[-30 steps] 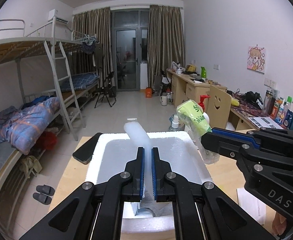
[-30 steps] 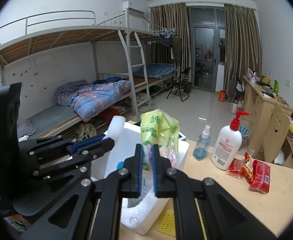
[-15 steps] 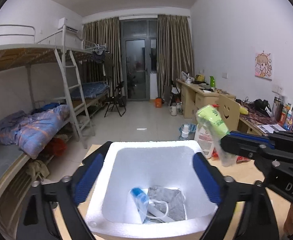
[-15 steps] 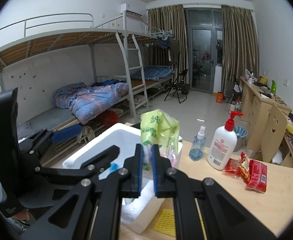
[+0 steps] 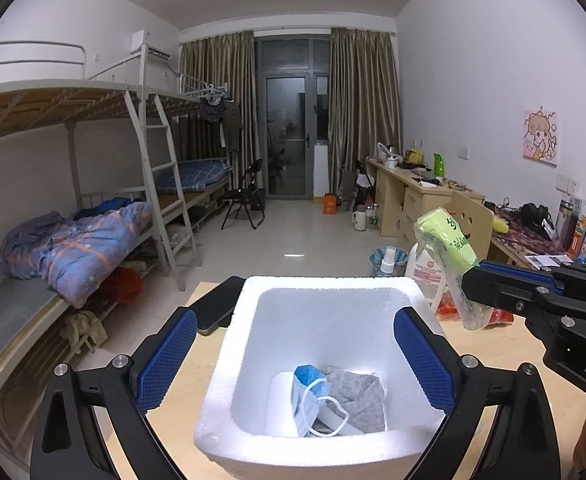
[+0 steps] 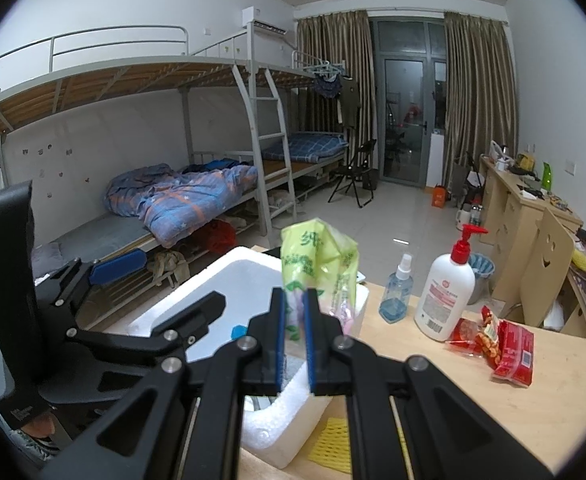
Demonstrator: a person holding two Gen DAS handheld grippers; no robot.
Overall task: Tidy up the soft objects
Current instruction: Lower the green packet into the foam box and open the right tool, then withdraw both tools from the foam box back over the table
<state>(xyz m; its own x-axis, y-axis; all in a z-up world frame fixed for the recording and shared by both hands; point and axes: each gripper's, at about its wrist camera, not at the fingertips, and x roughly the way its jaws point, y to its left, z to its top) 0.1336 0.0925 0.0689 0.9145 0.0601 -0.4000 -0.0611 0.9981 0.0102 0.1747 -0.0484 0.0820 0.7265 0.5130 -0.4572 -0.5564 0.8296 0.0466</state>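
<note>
Styrofoam box (image 5: pixel 253 364) sits under left gripper (image 5: pixel 295 364), jaws spread wide, straddling box opening, holding nothing. Right gripper (image 6: pixel 296 334) pinches green tissue pack (image 6: pixel 317 268) at its lower end, pads pressed together on plastic. One second ago left jaws were clamped on white roll (image 5: pixel 279 408); now roll lies inside box beside blue face mask (image 5: pixel 309 390) and grey cloth (image 5: pixel 357 396). Tissue pack stands upright, long axis near vertical, top tilted slightly left, just beside box's right rim above wooden table (image 6: pixel 473 400).
</note>
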